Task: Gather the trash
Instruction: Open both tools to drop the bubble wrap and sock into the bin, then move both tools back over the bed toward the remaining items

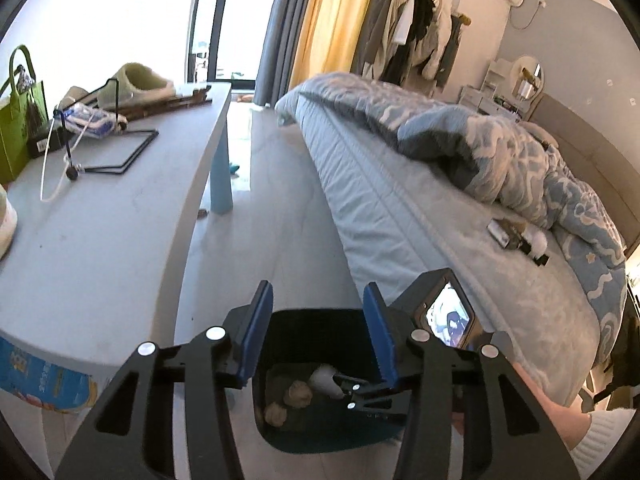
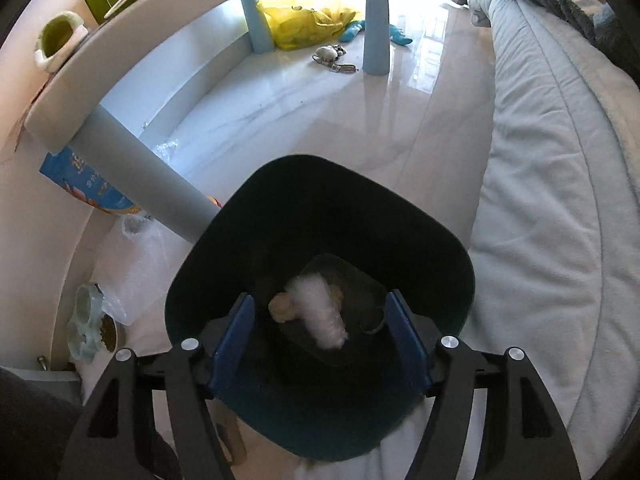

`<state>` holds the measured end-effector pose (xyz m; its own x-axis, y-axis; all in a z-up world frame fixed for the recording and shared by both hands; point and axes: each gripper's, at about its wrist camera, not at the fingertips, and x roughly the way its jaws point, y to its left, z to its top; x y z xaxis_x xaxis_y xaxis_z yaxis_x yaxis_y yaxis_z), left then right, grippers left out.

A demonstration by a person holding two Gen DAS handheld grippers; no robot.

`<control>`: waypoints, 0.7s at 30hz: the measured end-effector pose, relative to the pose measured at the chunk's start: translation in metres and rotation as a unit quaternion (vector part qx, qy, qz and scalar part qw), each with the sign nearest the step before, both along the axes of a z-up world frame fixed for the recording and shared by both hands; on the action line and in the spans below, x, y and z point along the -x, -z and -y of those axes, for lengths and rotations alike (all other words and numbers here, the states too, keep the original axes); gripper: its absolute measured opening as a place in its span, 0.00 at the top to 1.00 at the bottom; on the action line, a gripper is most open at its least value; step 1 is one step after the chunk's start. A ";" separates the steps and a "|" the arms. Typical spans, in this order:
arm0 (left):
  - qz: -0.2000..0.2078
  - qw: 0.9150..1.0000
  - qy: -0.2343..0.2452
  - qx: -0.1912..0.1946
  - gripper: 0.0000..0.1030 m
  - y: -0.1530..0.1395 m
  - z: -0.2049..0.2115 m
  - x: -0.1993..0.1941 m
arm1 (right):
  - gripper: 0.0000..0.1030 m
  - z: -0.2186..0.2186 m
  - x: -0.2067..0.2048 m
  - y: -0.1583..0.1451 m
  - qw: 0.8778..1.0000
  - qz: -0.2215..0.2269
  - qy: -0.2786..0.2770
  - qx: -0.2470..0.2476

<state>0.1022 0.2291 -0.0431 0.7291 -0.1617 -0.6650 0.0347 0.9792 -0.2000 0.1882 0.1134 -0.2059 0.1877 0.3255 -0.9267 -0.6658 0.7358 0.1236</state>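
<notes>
A dark teal trash bin (image 2: 400,216) stands on the floor between the table and the bed; it also shows in the left wrist view (image 1: 304,324). Inside lie tan crumpled scraps (image 2: 282,307) and a blurred white tissue wad (image 2: 320,312) in mid-air between the open jaws. My right gripper (image 2: 320,340) is open over the bin. In the left wrist view the right gripper (image 1: 352,392) reaches into the bin beside the white wad (image 1: 324,378). My left gripper (image 1: 316,332) is open and empty above the bin. More scraps (image 1: 520,236) lie on the bed.
A white table (image 1: 100,216) on blue legs stands left, with a green bag (image 1: 16,128), slippers (image 1: 136,80) and a wire stand (image 1: 116,152). The bed (image 1: 440,220) with a blue quilt is right. A yellow bag (image 2: 308,24) and toys lie under the table. A pet bowl (image 2: 94,332) sits left of the bin.
</notes>
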 end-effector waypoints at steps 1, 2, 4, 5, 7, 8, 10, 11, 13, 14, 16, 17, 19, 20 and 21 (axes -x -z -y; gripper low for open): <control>0.005 1.000 -0.001 0.000 0.52 -0.003 0.001 -0.001 | 0.33 0.002 0.000 -0.004 1.000 0.002 0.001 -0.006; 0.007 1.000 -0.001 0.000 0.52 -0.004 0.002 0.000 | 0.33 0.002 -0.001 -0.006 1.000 0.004 0.002 -0.011; 0.013 1.000 -0.003 0.000 0.52 -0.009 0.003 -0.002 | 0.33 0.006 -0.002 -0.015 1.000 0.011 0.002 -0.024; 0.015 1.000 -0.003 0.000 0.52 -0.010 0.003 -0.003 | 0.33 0.007 -0.003 -0.019 0.999 0.014 0.002 -0.030; 0.018 1.000 -0.003 0.002 0.52 -0.013 0.005 -0.005 | 0.33 0.011 -0.006 -0.027 0.999 0.019 0.003 -0.044; 0.020 1.000 -0.004 0.002 0.52 -0.015 0.006 -0.007 | 0.33 0.013 -0.007 -0.033 0.998 0.024 0.003 -0.053; 0.024 1.000 -0.003 0.003 0.52 -0.018 0.008 -0.010 | 0.33 0.016 -0.010 -0.043 0.997 0.032 0.003 -0.066; 0.026 1.000 -0.002 0.004 0.52 -0.020 0.011 -0.012 | 0.33 0.019 -0.011 -0.049 0.996 0.039 0.004 -0.076; 0.029 1.000 0.000 0.004 0.52 -0.023 0.014 -0.015 | 0.33 0.024 -0.014 -0.058 0.995 0.048 0.003 -0.089; 0.033 0.999 0.000 0.005 0.51 -0.025 0.017 -0.017 | 0.33 0.028 -0.016 -0.064 0.994 0.056 0.002 -0.094; 0.040 0.999 0.001 0.006 0.49 -0.029 0.022 -0.021 | 0.33 0.036 -0.020 -0.074 0.992 0.073 0.003 -0.101; 0.044 0.999 0.001 0.006 0.48 -0.032 0.024 -0.023 | 0.33 0.040 -0.021 -0.077 0.991 0.078 0.004 -0.104; 0.049 0.999 0.001 0.007 0.43 -0.035 0.029 -0.027 | 0.33 0.050 -0.025 -0.085 0.990 0.093 0.009 -0.109; 0.052 0.999 0.002 0.008 0.42 -0.037 0.032 -0.029 | 0.33 0.054 -0.027 -0.088 0.989 0.098 0.010 -0.110; 0.053 0.999 0.003 0.009 0.40 -0.039 0.036 -0.032 | 0.33 0.059 -0.029 -0.092 0.988 0.104 0.013 -0.112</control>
<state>0.1341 0.1933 -0.0046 0.7946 -0.1773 -0.5807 0.0629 0.9753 -0.2117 0.2176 0.0542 -0.1144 0.3778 0.5111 -0.7721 -0.6755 0.7224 0.1478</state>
